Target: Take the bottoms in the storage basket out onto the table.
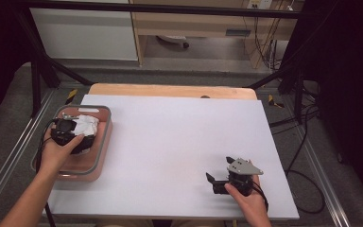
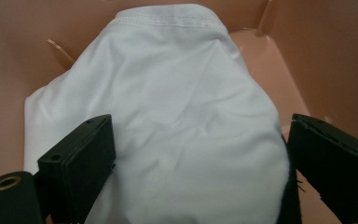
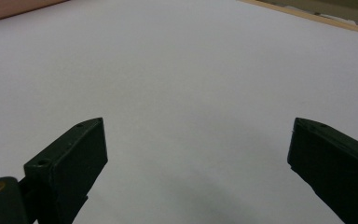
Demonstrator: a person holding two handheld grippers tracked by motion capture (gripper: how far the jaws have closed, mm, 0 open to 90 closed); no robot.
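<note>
- One white cloth (image 2: 168, 112) is seen bunched inside one pink basket (image 1: 105, 137) at the bench's (image 1: 179, 142) left edge.
- The left claw (image 2: 198, 154) is spread wide around the cloth, not closed on it.
- The right claw (image 1: 220, 169) is held wide open and empty over bare bench.

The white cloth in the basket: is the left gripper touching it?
Cannot tell. In the left gripper view the open jaws straddle the white cloth, but contact with the left gripper is unclear.

One white cloth (image 1: 86, 125), bunched in one pink bin (image 1: 103, 150). Two grippers: left (image 1: 66, 128) at the bin, right (image 1: 220, 170) on one white sheet (image 1: 179, 142). Two hands (image 1: 56, 153). One table (image 1: 170, 90).
</note>
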